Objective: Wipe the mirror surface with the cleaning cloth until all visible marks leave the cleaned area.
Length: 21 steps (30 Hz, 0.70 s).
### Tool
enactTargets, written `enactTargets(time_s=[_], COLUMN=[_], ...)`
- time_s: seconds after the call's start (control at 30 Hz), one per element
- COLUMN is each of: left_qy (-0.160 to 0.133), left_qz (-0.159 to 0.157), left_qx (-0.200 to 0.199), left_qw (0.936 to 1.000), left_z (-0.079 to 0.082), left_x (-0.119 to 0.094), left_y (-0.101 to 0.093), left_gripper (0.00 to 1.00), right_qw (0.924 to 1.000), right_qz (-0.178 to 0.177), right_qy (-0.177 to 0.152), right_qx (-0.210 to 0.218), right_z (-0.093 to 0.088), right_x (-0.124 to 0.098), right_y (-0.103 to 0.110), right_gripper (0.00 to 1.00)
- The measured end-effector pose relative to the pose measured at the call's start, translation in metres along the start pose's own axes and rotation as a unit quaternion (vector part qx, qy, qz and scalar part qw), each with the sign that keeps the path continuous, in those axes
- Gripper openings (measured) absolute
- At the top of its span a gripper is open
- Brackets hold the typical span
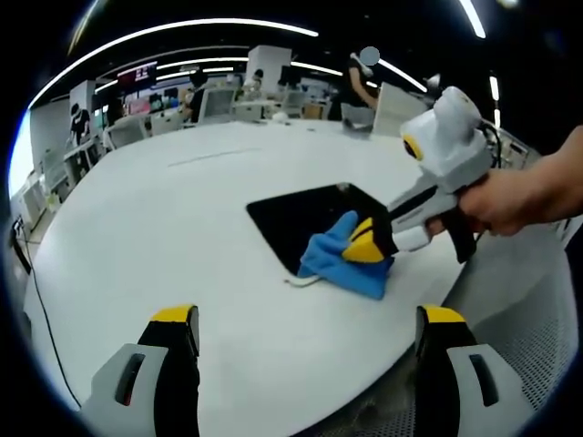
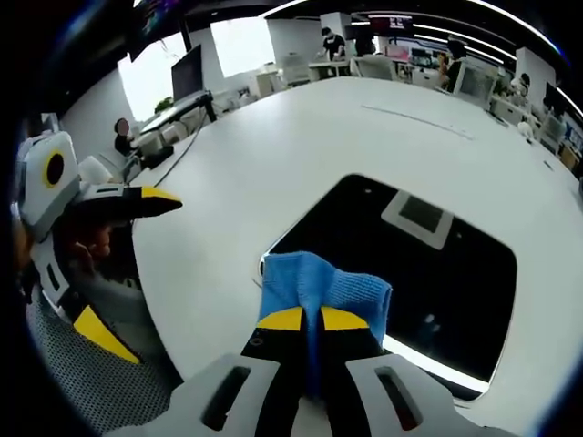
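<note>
1. Mirror, a dark rounded rectangle, lies flat on the white table; in the right gripper view it stretches ahead and to the right of the jaws and reflects a ceiling panel.
2. Right gripper: jaws pressed together on a bunched fold of the blue cleaning cloth. The cloth sits directly in front of the yellow tips, over the mirror's near edge.
3. In the left gripper view the right gripper comes in from the right, held by a person's hand. Its tips pinch the cleaning cloth at the mirror's near corner; a white tag or string trails from the cloth onto the table.
4. Left gripper: jaws spread wide, nothing between them, bare table beyond; mirror and cloth ahead, slightly right, well apart from its tips.
5. In the right gripper view the left gripper shows to the left of the cloth, off the table edge.
6. Background: office desks, monitors, seated people.
</note>
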<state>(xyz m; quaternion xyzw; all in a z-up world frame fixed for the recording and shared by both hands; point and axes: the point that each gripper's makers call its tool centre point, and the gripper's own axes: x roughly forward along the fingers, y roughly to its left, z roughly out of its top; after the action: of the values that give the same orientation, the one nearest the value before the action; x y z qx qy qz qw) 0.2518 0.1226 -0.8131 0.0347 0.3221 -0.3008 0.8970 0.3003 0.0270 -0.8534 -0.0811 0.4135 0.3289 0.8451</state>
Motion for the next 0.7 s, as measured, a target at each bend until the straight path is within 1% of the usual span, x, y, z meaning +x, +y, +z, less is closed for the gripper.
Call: enactTargets(time_s=[0.7], left_qy=[0.002], left_qz=[0.003], left_qx=[0.002], left_qw=[1.0000], left_z=[-0.001], left_x=[0.000], left_y=[0.001], left_gripper=[0.99], right_qw=[0.9999], right_qz=[0.000], right_qy=[0.002], right_qx=[0.011], right_z=[-0.007], right_x=[-0.008], right_y=[-0.012], right_gripper=[0.00])
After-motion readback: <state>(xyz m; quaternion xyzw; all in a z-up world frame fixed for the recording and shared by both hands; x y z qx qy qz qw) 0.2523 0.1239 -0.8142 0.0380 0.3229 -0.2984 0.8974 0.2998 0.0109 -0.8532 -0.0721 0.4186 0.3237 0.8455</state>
